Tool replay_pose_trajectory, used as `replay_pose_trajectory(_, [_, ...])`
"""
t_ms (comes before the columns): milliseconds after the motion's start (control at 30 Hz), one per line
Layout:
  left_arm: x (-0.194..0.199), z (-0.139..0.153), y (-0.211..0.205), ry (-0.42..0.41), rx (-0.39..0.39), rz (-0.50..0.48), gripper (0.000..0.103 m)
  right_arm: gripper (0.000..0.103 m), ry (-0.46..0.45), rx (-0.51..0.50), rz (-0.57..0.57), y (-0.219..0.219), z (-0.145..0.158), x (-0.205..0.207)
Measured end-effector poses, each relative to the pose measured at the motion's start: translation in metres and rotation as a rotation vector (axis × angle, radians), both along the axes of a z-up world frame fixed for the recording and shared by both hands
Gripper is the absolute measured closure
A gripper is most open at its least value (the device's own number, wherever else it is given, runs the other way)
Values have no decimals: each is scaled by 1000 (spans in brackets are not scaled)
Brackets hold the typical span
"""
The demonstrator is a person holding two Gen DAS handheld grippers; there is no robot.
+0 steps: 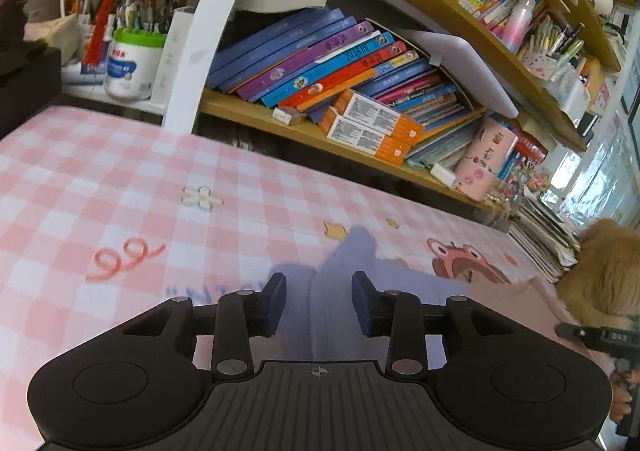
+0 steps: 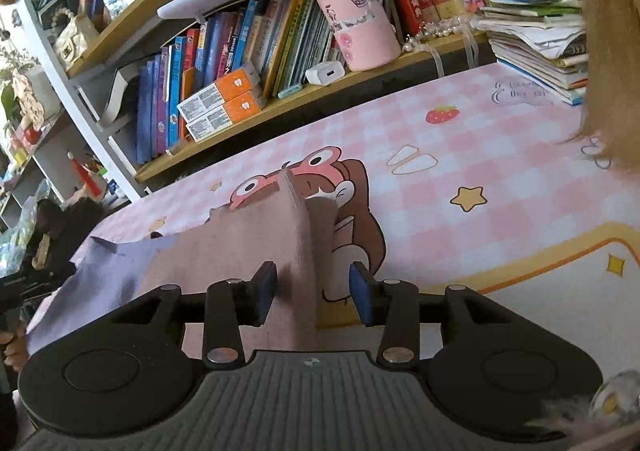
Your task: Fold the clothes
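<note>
Left wrist view: the left gripper (image 1: 319, 301) hangs low over a pink-and-white checked tabletop (image 1: 120, 179) w/ cartoon prints. Jaws stand apart, released; a raised fold of soft lavender-and-pink cloth garment (image 1: 340, 291) runs up between them. Can't tell if either blue pad touches it. The fold's long axis points away from the camera, toward the wooden bookshelf (image 1: 312, 131) at the back. The lavender part lies in the middle, and a dusty-pink part spreads to the right, flat on the tabletop. One garment seen. On the shelf: a leaning row of purple, blue and red books (image 1: 320, 59) and two orange-and-white cartons (image 1: 372, 127), stacked. At left, one white tub w/ green rim (image 1: 132, 63) full of pens. A tan fluffy thing (image 1: 604, 271) sits at the right edge, blurred.

Right wrist view: the right gripper (image 2: 313, 289) is also parted, jaws unclenched. A sharp upright ridge of the same garment's pink part rises between them, closer to the left pad; contact not clear. The ridge runs forward, away from the camera, and ends in a point over the printed cartoon frog-hat figure (image 2: 320, 179). To the left, the lavender part lies crumpled, low on the tabletop, w/ ragged edge. Behind it: one pink printed cylinder (image 2: 356, 11) lying tilted on the shelf, one white charger block (image 2: 326, 71) beside it, and a stack of papers and booklets (image 2: 536, 31) at the right. Fingertips (image 2: 12, 351) show at the left edge.
</note>
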State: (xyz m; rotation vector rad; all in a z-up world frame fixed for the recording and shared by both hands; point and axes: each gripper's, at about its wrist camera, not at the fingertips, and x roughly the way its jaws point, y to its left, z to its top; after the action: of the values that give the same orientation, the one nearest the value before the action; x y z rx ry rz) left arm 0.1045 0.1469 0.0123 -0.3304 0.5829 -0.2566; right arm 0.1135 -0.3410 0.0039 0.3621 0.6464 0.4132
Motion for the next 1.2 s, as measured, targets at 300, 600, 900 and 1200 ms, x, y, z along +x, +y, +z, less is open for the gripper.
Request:
replay_pose_trajectory(300, [-6, 15, -1, -62, -50, -23, 98, 68, 17, -10, -2, 5, -2, 2])
replay_pose_trajectory(600, [-12, 9, 0, -26, 27, -14, 54, 67, 33, 13, -4, 1, -1, 2])
replay_pose_trajectory(900, [-14, -13, 13, 100, -127, -6, 54, 76, 85, 58, 26, 1, -1, 1])
replay_pose_trajectory(1200, [-15, -19, 49, 119, -169, 83, 79, 82, 117, 74, 116, 48, 2, 18])
